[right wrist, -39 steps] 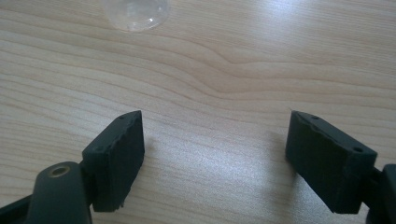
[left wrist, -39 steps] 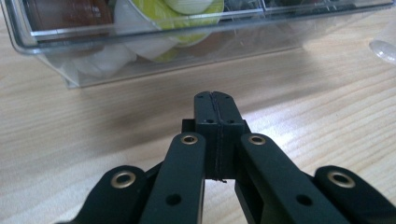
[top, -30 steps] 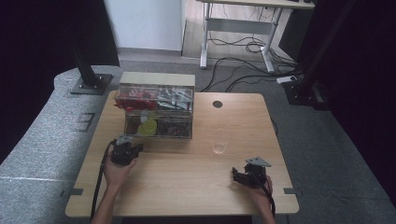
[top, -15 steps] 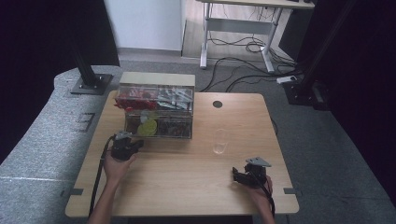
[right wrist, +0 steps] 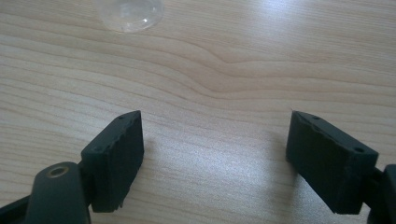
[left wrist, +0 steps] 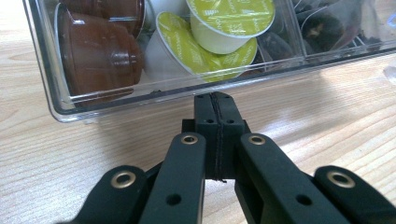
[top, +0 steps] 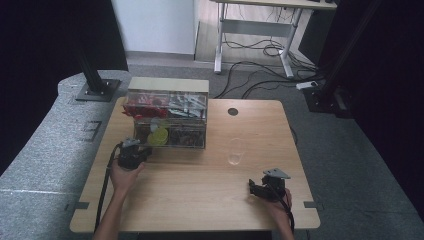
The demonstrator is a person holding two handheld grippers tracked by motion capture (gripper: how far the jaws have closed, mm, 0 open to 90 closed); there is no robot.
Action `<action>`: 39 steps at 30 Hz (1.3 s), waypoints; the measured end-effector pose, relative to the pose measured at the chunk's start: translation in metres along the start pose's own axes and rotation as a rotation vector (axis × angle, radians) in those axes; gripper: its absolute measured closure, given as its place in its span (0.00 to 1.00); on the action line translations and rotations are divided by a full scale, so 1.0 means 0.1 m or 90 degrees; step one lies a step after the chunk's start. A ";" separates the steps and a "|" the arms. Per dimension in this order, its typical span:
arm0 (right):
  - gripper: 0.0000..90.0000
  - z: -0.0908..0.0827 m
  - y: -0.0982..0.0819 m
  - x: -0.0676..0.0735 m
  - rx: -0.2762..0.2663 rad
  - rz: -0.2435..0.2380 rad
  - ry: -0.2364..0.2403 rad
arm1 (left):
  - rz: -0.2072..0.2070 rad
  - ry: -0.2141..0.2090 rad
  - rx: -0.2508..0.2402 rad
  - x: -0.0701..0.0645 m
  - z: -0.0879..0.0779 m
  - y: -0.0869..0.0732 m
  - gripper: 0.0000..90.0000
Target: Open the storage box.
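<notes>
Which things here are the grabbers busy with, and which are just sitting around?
Part of the job:
- clear box of coffee pods
- left gripper, shut, tips right at the box's front wall
- clear glass, ahead of the open right gripper

Just sitting around:
- cables on the floor
- far desk frame

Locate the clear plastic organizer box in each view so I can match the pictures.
High view: clear organizer box at the table's far left, just beyond the left gripper.
Left gripper view: fills the top, above the shut jaws.
Right gripper view: not in it.
Shared landmark: yellow-lidded capsules.
</notes>
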State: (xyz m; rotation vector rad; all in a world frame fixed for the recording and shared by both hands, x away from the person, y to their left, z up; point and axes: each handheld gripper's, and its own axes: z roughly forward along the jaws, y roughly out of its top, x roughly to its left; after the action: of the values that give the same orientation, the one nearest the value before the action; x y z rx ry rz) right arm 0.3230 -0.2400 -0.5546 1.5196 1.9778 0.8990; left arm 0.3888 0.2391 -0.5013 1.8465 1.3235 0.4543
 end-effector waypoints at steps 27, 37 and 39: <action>0.21 0.00 0.00 0.00 0.000 0.001 -0.002 | -0.002 0.005 -0.061 -0.02 -0.28 0.10 1.00; 0.21 0.01 0.00 0.00 0.000 -0.001 -0.001 | 0.003 0.004 -0.079 0.02 -0.34 0.20 1.00; 0.21 0.01 0.00 0.00 0.000 -0.001 -0.001 | 0.003 0.001 -0.085 0.03 -0.36 0.22 1.00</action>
State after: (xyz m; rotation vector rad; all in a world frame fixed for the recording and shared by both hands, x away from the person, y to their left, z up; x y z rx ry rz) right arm 0.3236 -0.2400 -0.5548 1.5185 1.9771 0.8968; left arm 0.3789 0.2529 -0.4625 1.7397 1.2603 0.5338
